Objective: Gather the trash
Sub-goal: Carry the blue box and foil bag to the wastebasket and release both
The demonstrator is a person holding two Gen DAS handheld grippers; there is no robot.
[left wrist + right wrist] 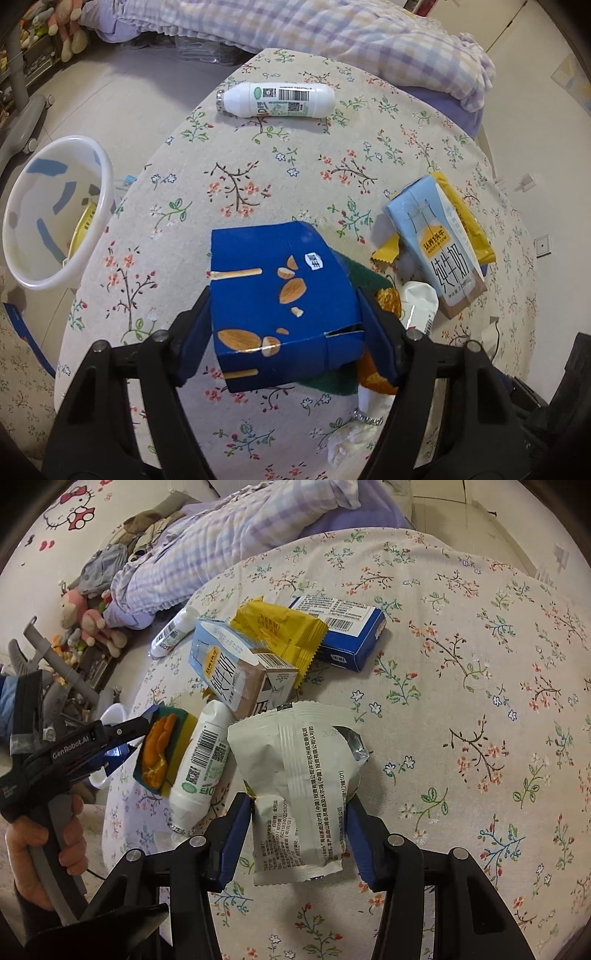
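Note:
My left gripper (282, 295) is shut on a blue box printed with almonds (280, 295), a pad against each side, above a green sponge (369, 277) and orange peel (388, 301). My right gripper (297, 801) is shut on a crumpled white snack bag (295, 768) over the floral tablecloth (461, 701). Left of the bag lie a squashed white bottle (201, 768), a milk carton (236, 672) and a yellow wrapper (280, 627). Another white bottle (275, 99) lies at the table's far side. A white bin (55, 214) stands off the table's left edge.
A blue-and-white box (343, 627) lies behind the yellow wrapper. A crumpled tissue (347, 443) sits near the front edge. A yellow packet (86, 225) lies in the bin. A bed with a checked blanket (332, 33) runs behind the table. A hand (37, 849) holds the left gripper's handle.

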